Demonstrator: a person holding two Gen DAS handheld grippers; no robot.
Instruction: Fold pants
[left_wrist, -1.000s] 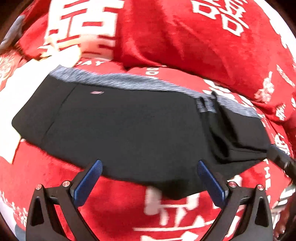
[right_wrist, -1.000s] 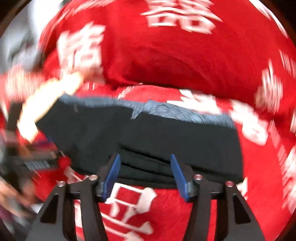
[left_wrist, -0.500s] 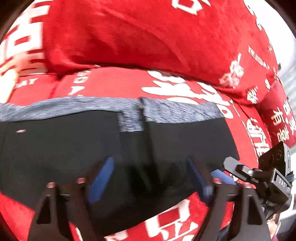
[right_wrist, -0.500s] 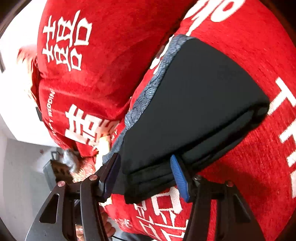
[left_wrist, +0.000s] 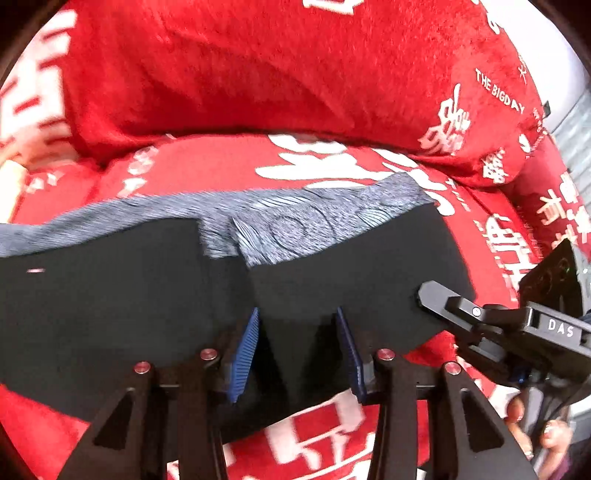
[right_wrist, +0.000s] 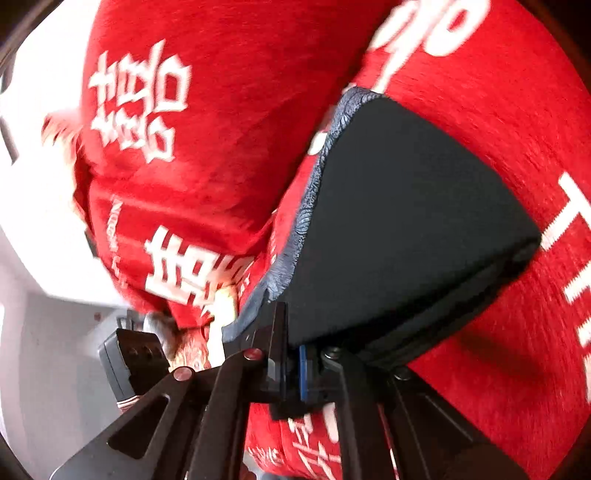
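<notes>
The black pants (left_wrist: 118, 295) with a grey patterned waistband (left_wrist: 295, 225) lie folded on a red sofa cover. My left gripper (left_wrist: 299, 332) straddles the near edge of the folded stack, its blue pads partly closed around the cloth with a gap still between them. My right gripper (right_wrist: 291, 350) is shut on the near edge of the folded pants (right_wrist: 399, 229), pinching the layers beside the waistband (right_wrist: 314, 192). The right gripper also shows in the left wrist view (left_wrist: 461, 314) at the pants' right edge.
A red cushion with white characters (left_wrist: 258, 74) rises behind the pants. The red seat cover (right_wrist: 517, 110) surrounds the pants. The person's hand (left_wrist: 532, 428) is at lower right. White wall (right_wrist: 37, 258) lies to the left in the right wrist view.
My right gripper closed onto the edge of the folded pants. My left gripper moved in over the near edge and narrowed its fingers around the cloth.
</notes>
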